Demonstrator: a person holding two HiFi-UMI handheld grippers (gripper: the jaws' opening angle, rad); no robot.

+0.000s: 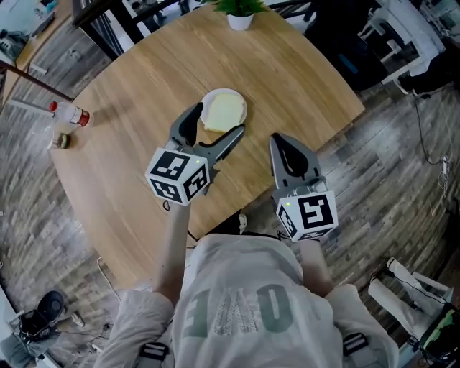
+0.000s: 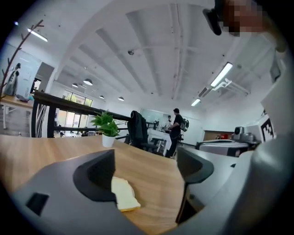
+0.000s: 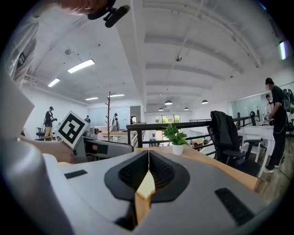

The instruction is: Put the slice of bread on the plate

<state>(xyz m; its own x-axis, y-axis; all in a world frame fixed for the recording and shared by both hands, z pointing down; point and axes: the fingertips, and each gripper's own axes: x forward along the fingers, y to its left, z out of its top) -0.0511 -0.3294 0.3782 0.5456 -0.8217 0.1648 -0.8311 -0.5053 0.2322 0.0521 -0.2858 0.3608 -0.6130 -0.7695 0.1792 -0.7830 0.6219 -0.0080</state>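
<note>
Left gripper (image 2: 146,165): jaws wide apart, nothing between them, hovering over near edge of plate (image 1: 243,103). Right gripper (image 3: 148,160): jaws pressed together, empty, off to right of plate and nearer to person. Slice of bread (image 1: 221,113) lies flat on plate. Plate rests on round wooden table (image 1: 129,144). Potted plant (image 1: 239,14) beyond plate, at far table edge.

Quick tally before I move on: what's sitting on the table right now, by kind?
Bread slice: 1
Plate: 1
Potted plant: 1
Bottle: 1
Small unidentified item: 1
Total: 5
</note>
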